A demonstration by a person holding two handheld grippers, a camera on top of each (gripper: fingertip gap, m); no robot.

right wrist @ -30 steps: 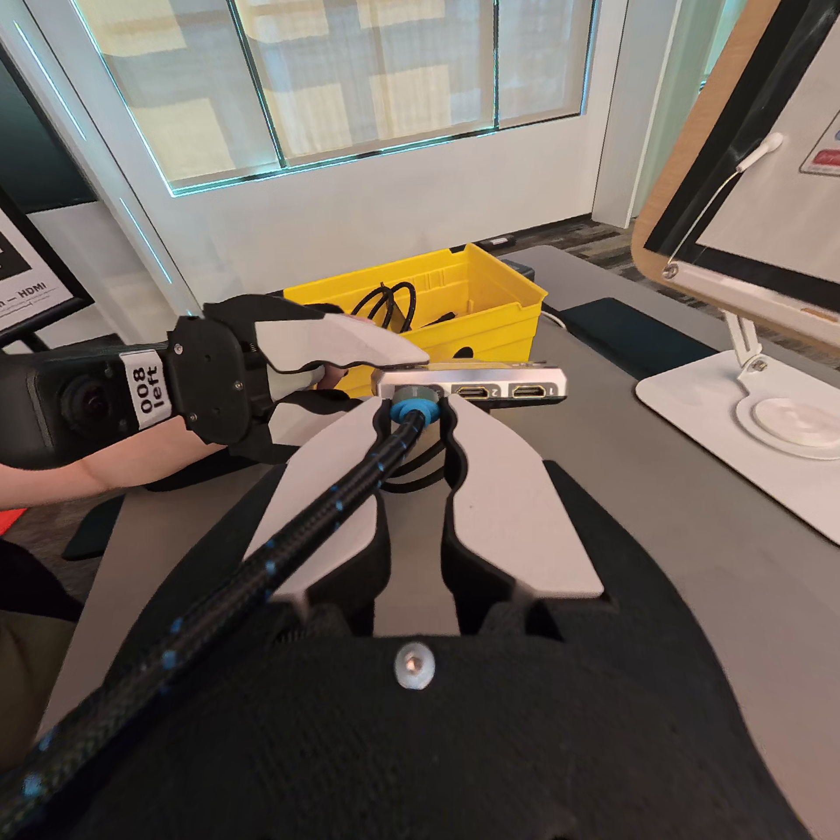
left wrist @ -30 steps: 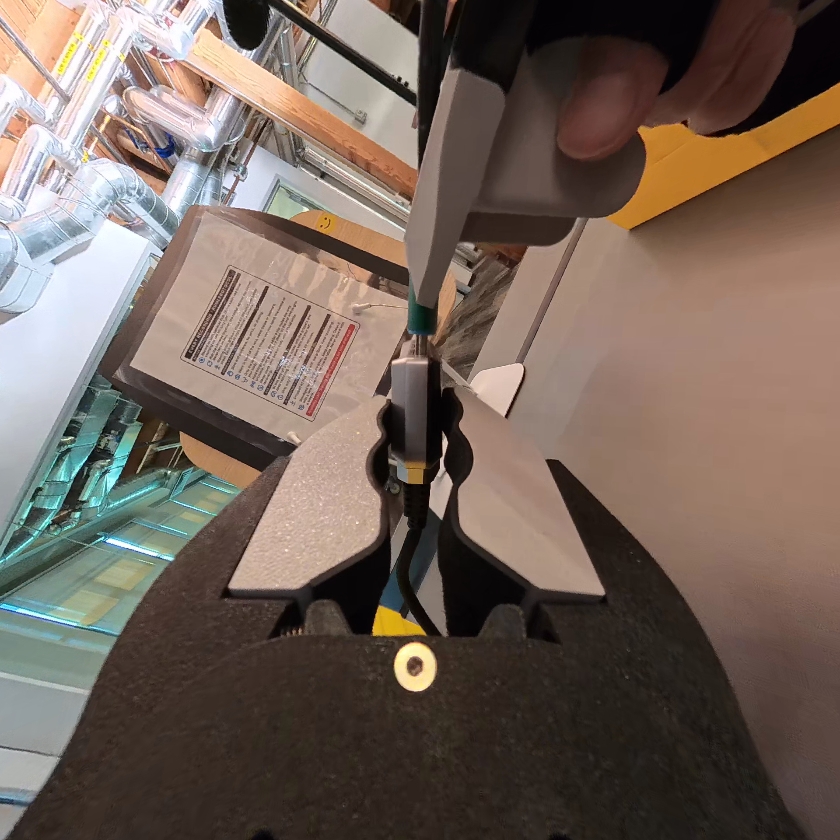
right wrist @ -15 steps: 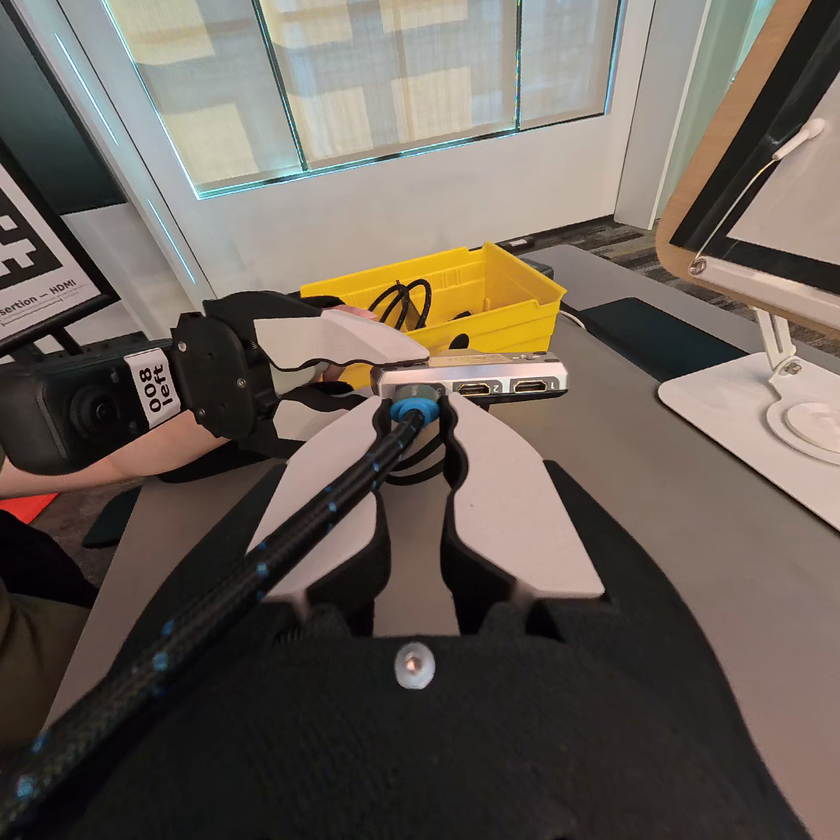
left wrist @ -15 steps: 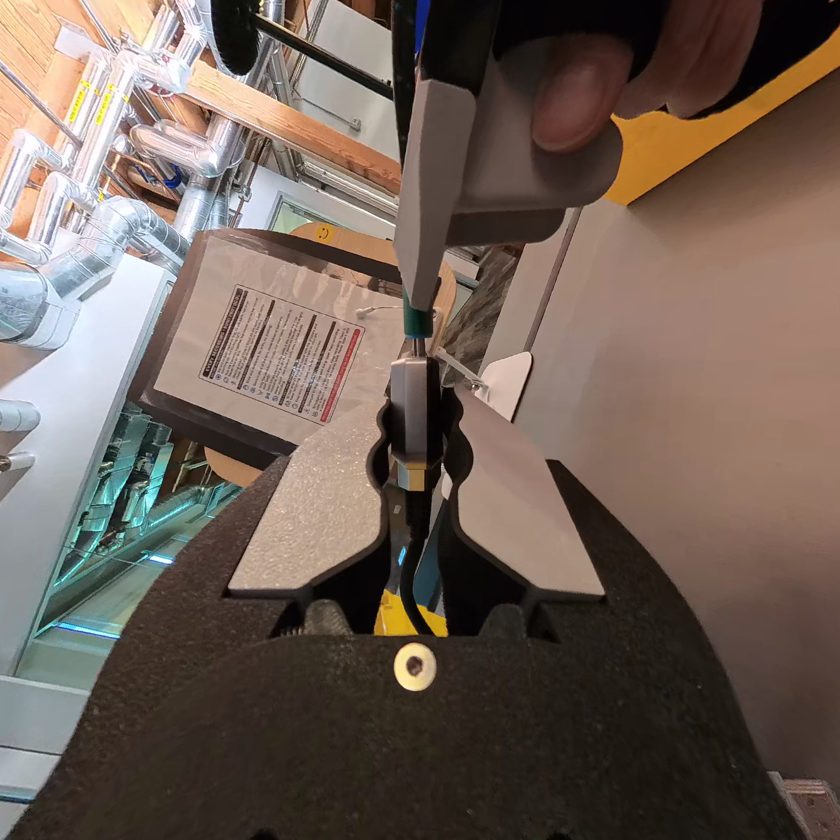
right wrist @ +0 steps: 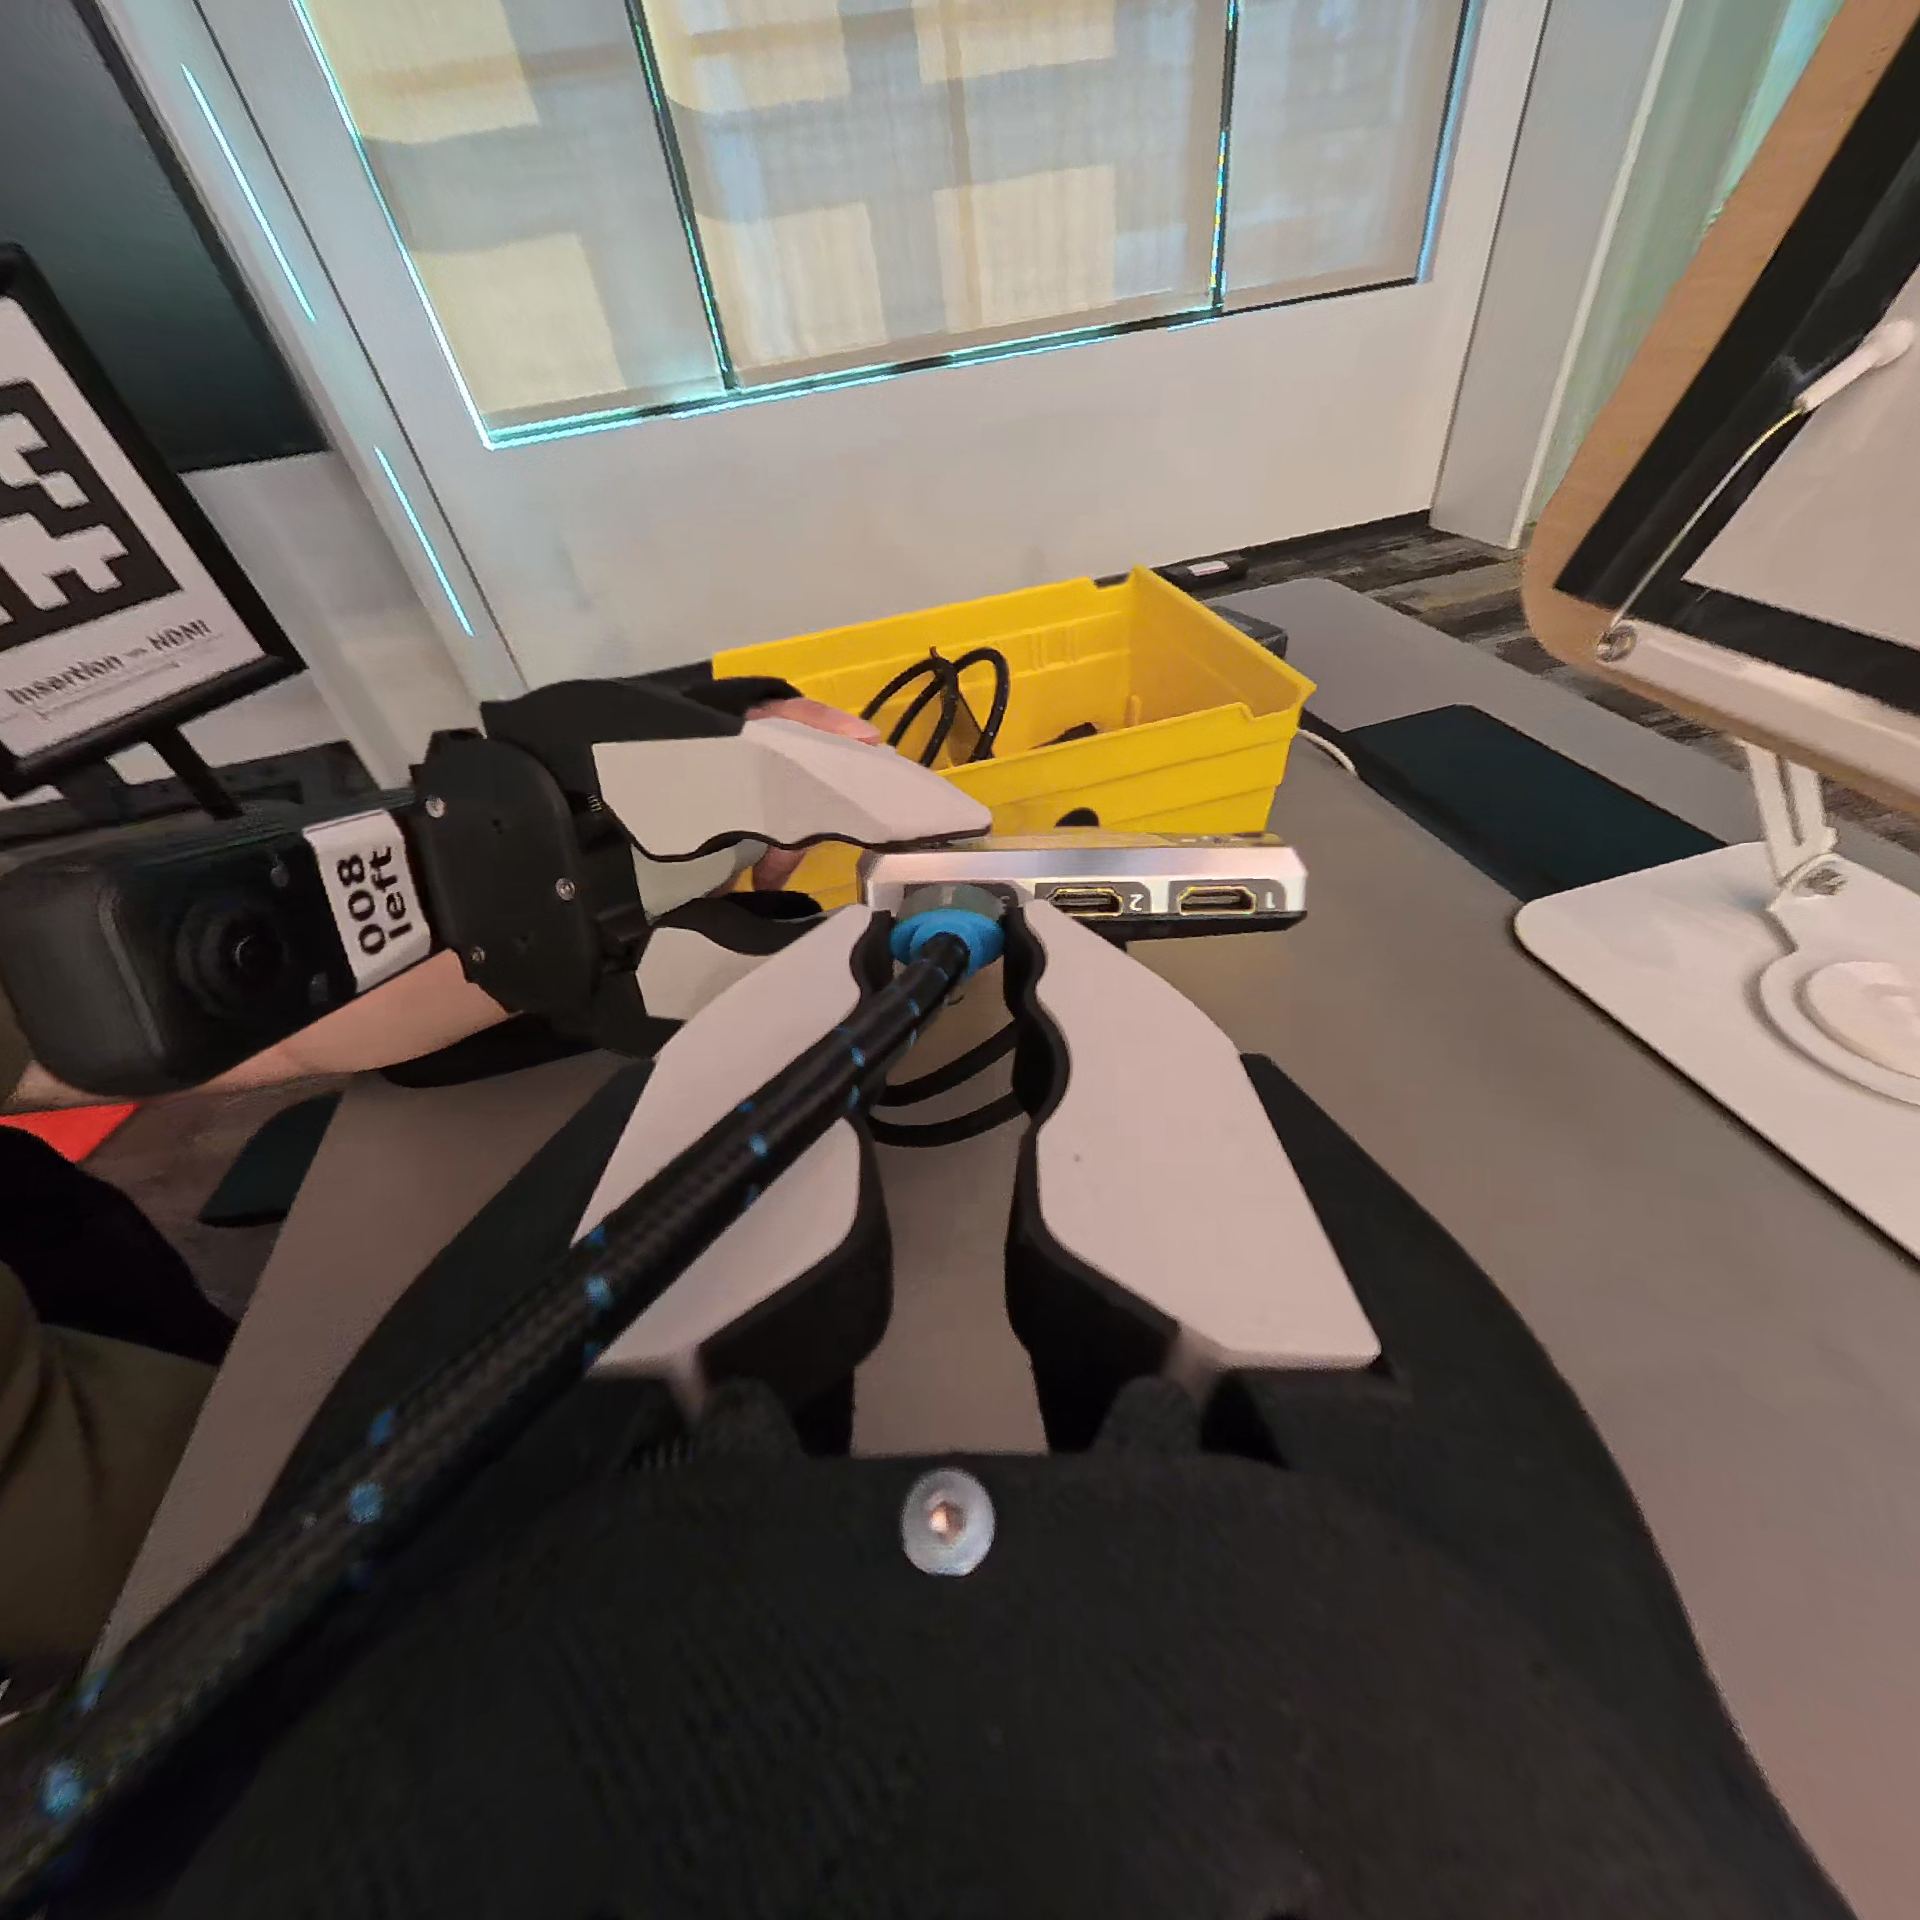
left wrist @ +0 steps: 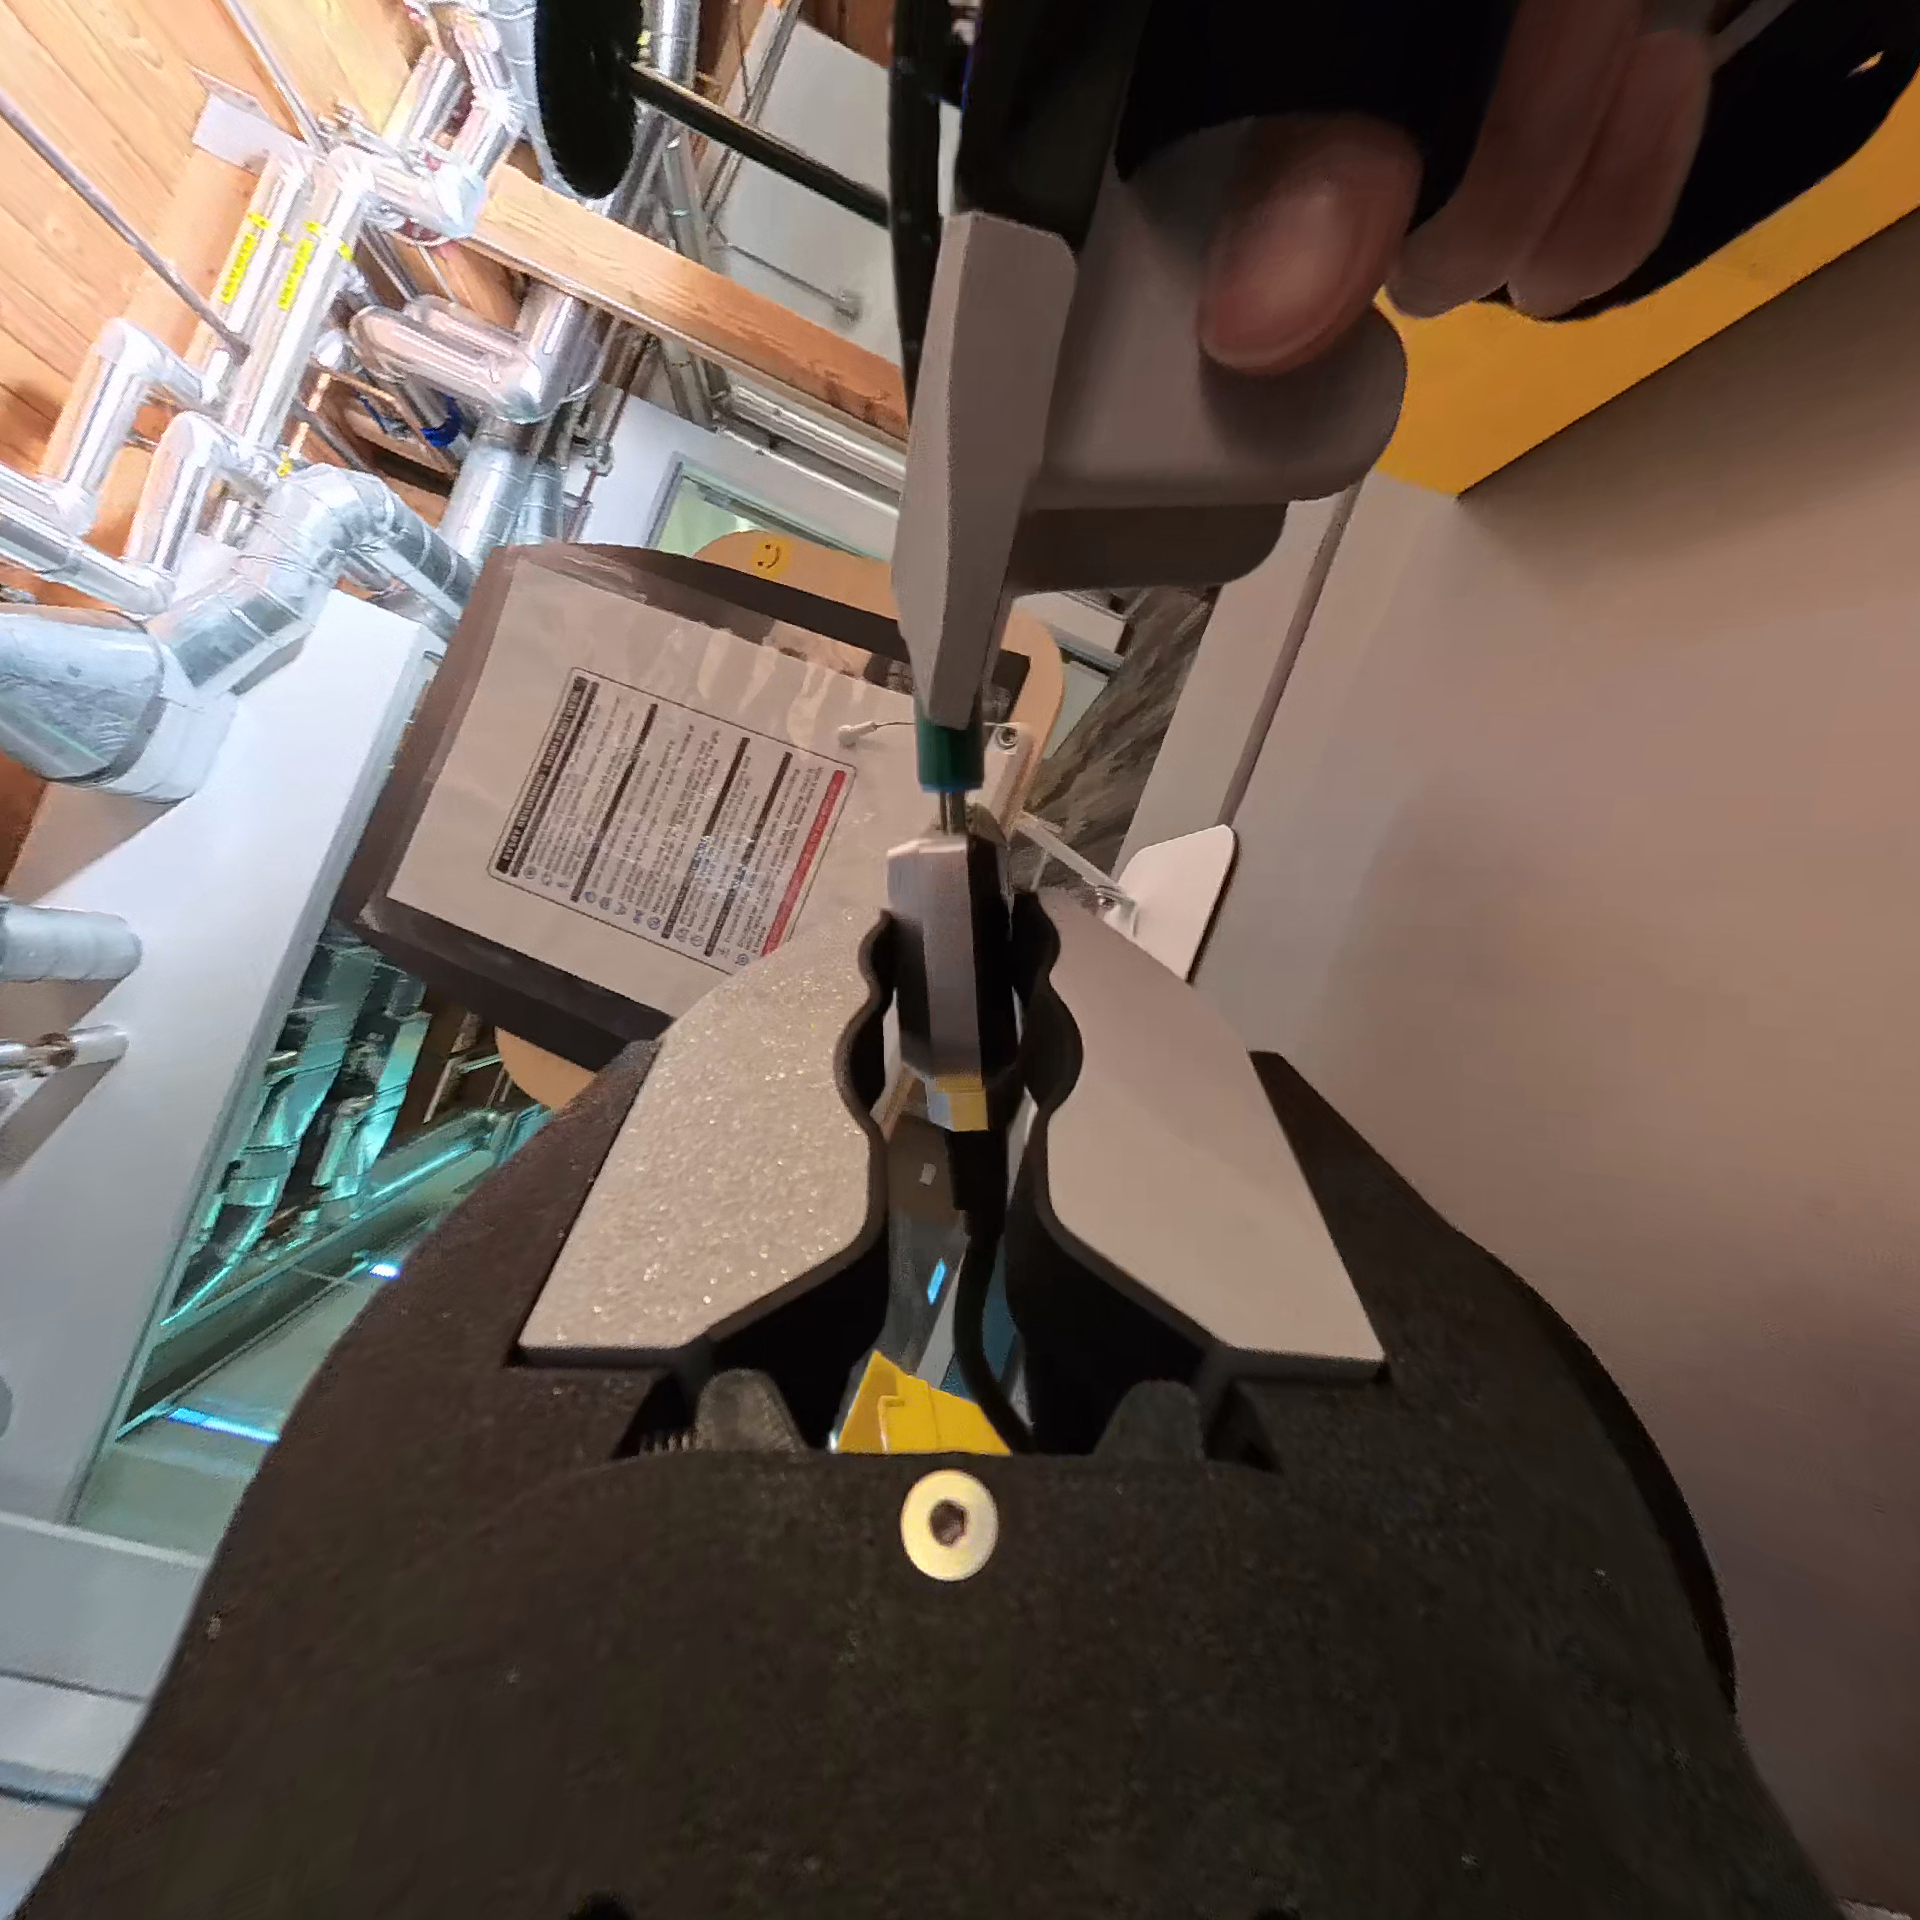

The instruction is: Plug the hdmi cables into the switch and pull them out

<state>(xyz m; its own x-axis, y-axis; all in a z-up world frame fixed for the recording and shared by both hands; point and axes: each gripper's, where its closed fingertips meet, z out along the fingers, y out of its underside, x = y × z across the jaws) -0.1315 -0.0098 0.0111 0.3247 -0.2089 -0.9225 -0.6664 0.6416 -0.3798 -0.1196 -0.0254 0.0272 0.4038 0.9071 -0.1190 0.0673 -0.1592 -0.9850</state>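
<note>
In the right wrist view the silver HDMI switch (right wrist: 1143,868) is held a little above the grey table (right wrist: 1558,1299). My left gripper (right wrist: 904,857) is shut on its left end. My right gripper (right wrist: 940,925) is shut on the blue-collared plug (right wrist: 940,933) of a braided black cable (right wrist: 644,1226), which sits in the switch's leftmost port. Two ports to the right are empty. In the left wrist view my left gripper (left wrist: 956,977) clamps the switch (left wrist: 935,966) edge-on. The plug (left wrist: 948,758) enters it from above, under the right gripper's finger (left wrist: 966,468). A thin black cable (left wrist: 971,1299) leaves the switch's near end.
A yellow bin (right wrist: 1143,727) with coiled black cables (right wrist: 945,696) stands behind the switch. A white stand base (right wrist: 1714,987) carrying a framed board (right wrist: 1714,540) is at the right. A dark pad (right wrist: 1507,790) lies beyond it. A framed sign (right wrist: 94,582) stands at the far left. Both grippers' tips are close together, under 4 cm apart.
Both grippers keep their grip, and the plug stays in the switch. Both views have shifted slightly, and the switch now looks a little tilted between the left fingers.
</note>
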